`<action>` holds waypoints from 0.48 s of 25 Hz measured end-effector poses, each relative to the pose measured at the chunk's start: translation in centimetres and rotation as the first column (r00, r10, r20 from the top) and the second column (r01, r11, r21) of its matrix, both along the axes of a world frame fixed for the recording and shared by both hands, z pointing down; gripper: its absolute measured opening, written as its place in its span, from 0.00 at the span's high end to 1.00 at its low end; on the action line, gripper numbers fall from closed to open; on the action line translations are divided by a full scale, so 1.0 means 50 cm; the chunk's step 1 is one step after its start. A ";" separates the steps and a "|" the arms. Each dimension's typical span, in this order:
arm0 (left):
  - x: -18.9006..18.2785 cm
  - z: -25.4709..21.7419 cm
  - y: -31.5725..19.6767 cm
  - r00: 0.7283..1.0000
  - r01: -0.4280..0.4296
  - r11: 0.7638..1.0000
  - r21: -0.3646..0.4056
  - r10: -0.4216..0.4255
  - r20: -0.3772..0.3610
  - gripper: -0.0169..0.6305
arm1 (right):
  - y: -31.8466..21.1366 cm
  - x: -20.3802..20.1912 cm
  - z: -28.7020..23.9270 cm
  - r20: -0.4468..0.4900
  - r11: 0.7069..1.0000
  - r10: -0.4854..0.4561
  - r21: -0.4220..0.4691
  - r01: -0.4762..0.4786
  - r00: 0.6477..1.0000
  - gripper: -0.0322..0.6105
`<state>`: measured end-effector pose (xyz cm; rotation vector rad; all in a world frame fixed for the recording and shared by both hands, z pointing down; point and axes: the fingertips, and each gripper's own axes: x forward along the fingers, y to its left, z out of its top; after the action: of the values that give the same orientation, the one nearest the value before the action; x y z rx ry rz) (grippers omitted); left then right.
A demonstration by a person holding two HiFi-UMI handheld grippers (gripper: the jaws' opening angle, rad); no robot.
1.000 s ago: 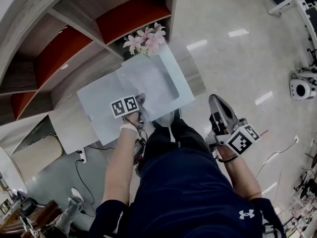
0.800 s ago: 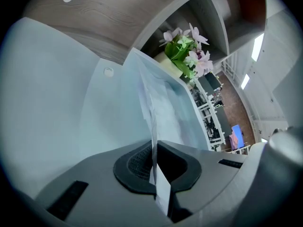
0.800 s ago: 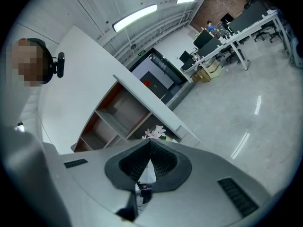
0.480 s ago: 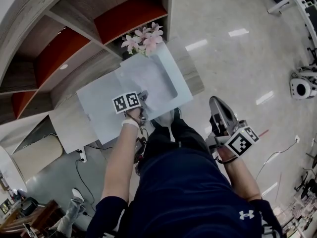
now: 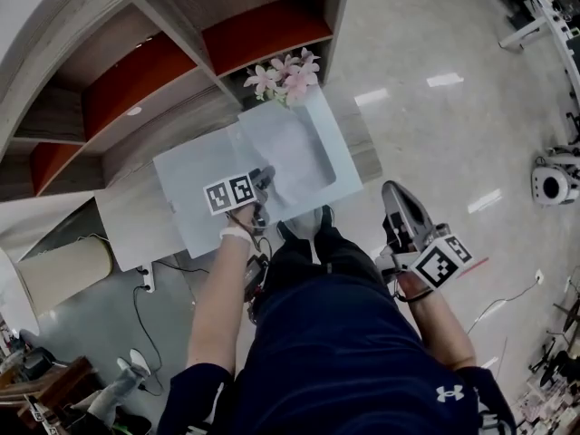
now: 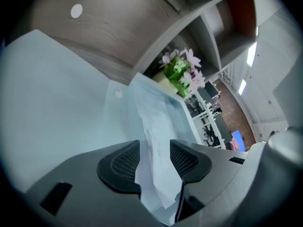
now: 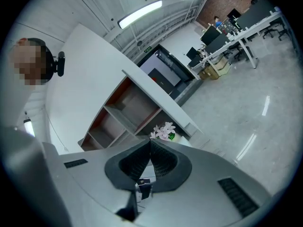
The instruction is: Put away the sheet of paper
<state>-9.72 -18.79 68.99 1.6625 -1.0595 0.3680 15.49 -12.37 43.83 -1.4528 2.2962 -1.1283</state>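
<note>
A pale blue folder (image 5: 195, 175) lies open on a low white table (image 5: 127, 225). The white sheet of paper (image 5: 294, 148) rests on the folder's right half, under a translucent cover. My left gripper (image 5: 265, 179) hovers over the folder's middle. In the left gripper view its jaws (image 6: 155, 150) have just been opening. The paper's near edge (image 6: 154, 136) stands between the pads (image 6: 125, 160), which do not press on it. My right gripper (image 5: 393, 190) hangs off to the right, away from the table, its pads (image 7: 150, 143) shut together with nothing in them.
A pot of pink flowers (image 5: 288, 71) stands at the folder's far corner. Behind it is a wooden shelf unit with red compartments (image 5: 136, 62). A white machine (image 5: 553, 184) sits on the glossy floor to the right. Cables and a socket (image 5: 149, 284) lie left of my legs.
The left gripper has lifted slightly over the folder. The head view has shifted, so the table and shelves sit further right. The right gripper has stayed in place.
</note>
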 end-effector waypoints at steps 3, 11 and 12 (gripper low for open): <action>-0.052 -0.078 -0.007 0.997 0.061 0.993 0.104 -0.057 -0.046 0.67 | -0.010 -0.039 -0.019 -0.024 0.998 -0.054 0.038 0.055 0.998 0.93; -0.162 -0.382 0.003 0.979 0.192 0.883 0.429 -0.144 -0.144 0.86 | -0.056 -0.141 -0.061 -0.068 0.979 -0.171 0.104 0.177 0.983 0.93; -0.163 -0.424 0.012 0.978 0.198 0.863 0.466 -0.138 -0.159 0.87 | -0.060 -0.156 -0.069 -0.076 0.974 -0.187 0.115 0.194 0.979 0.93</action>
<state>-17.85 -18.17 47.78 1.9774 -1.2626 -0.1274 7.70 -15.39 40.40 -1.2655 2.5465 -0.9802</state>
